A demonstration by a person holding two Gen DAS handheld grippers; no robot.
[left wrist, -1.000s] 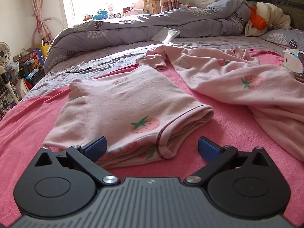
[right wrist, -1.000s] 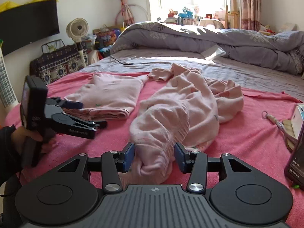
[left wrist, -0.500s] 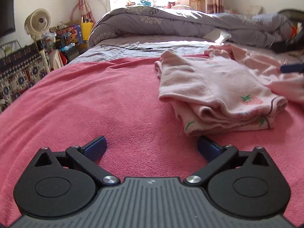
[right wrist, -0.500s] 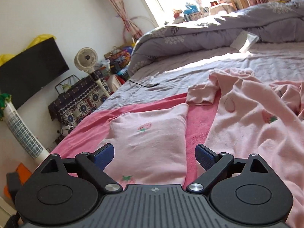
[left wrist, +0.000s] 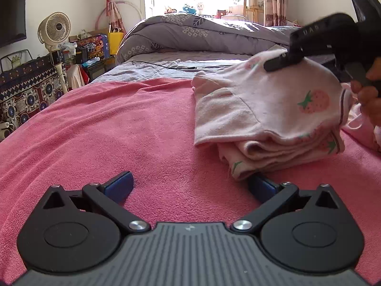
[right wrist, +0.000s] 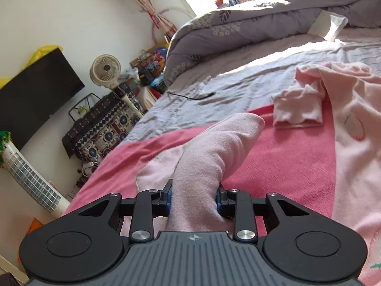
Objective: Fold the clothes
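A folded pink strawberry-print garment [left wrist: 266, 116] lies on the pink blanket [left wrist: 107, 124], at the right of the left wrist view. My left gripper [left wrist: 190, 186] is open and empty, low over the blanket, its right fingertip beside the garment's near corner. My right gripper [right wrist: 194, 199] is shut on a bunched fold of the folded garment [right wrist: 214, 147] and lifts it; it also shows in the left wrist view [left wrist: 309, 45] over the garment's far edge. A second, unfolded pink strawberry garment [right wrist: 352, 147] lies spread to the right.
A grey patterned duvet [left wrist: 202, 33] is heaped at the far side of the bed. A black cable [right wrist: 190, 96] lies on the grey sheet. A fan [left wrist: 54, 31], boxes and a patterned bag [left wrist: 26, 88] stand beside the bed on the left.
My right gripper has come down and shut on the folded garment's far edge, raising it. My left gripper has slid closer to the garment's near corner and stays open.
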